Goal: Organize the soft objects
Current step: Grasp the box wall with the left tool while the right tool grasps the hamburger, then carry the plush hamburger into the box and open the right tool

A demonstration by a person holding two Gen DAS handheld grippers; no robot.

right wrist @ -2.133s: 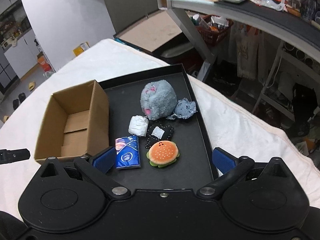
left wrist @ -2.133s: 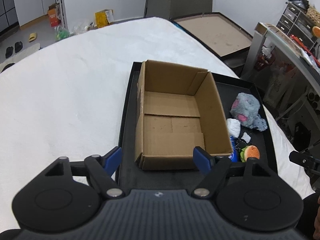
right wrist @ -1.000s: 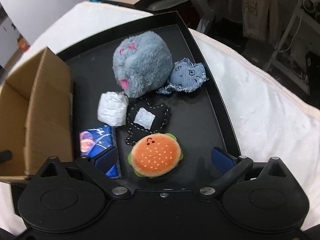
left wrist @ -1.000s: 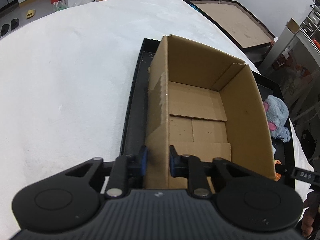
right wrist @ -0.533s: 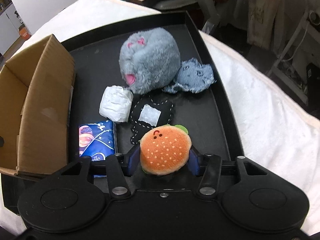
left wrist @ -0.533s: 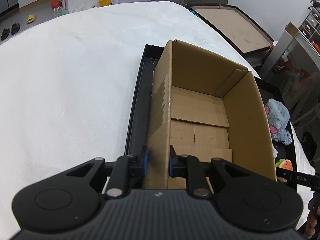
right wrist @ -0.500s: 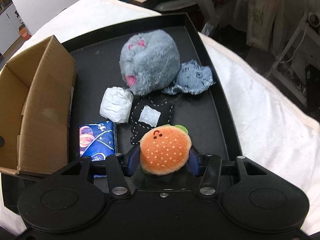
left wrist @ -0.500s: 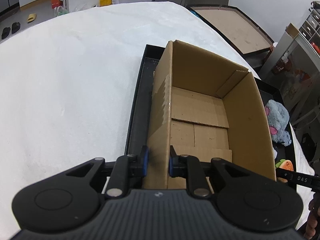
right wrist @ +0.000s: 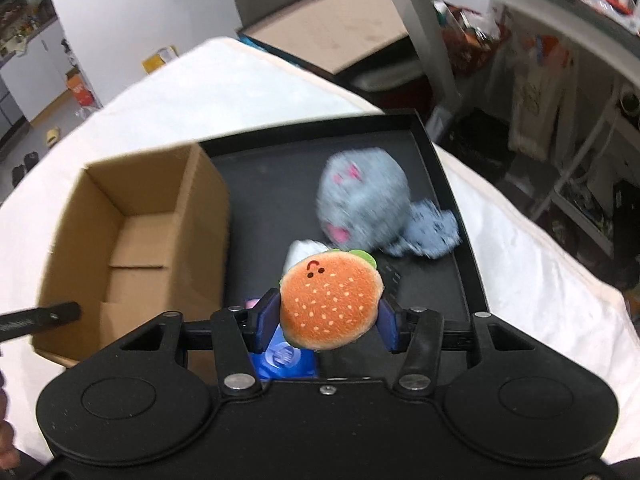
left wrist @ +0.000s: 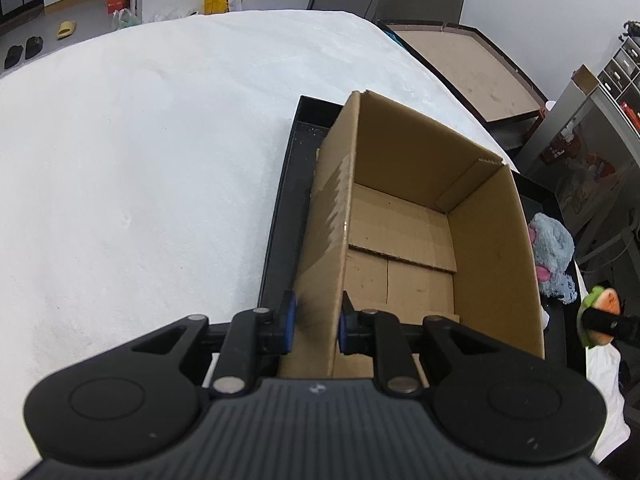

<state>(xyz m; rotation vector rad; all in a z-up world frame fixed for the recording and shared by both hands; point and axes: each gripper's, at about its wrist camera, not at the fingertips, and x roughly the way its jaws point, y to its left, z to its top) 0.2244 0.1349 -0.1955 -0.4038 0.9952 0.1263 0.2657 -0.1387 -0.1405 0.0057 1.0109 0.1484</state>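
My left gripper [left wrist: 316,322] is shut on the near left wall of the open, empty cardboard box [left wrist: 404,240], which stands on the left of the black tray [left wrist: 280,216]. My right gripper [right wrist: 328,320] is shut on the plush hamburger [right wrist: 330,302] and holds it lifted above the tray [right wrist: 440,168]; the hamburger also shows at the right edge of the left wrist view [left wrist: 600,312]. The box [right wrist: 132,240] is to its left. A grey plush [right wrist: 362,200], a small denim plush [right wrist: 432,234], a white wad [right wrist: 300,252] and a blue tissue pack [right wrist: 284,360] lie on the tray.
The tray sits on a white padded surface [left wrist: 140,160]. A black patch [right wrist: 390,280] lies partly hidden behind the hamburger. A metal desk with clutter [right wrist: 560,20] stands to the right, and a brown framed board [left wrist: 468,68] lies beyond the surface.
My right gripper has lifted the hamburger off the tray and moved it up and toward the box. My left gripper has kept its hold on the box wall.
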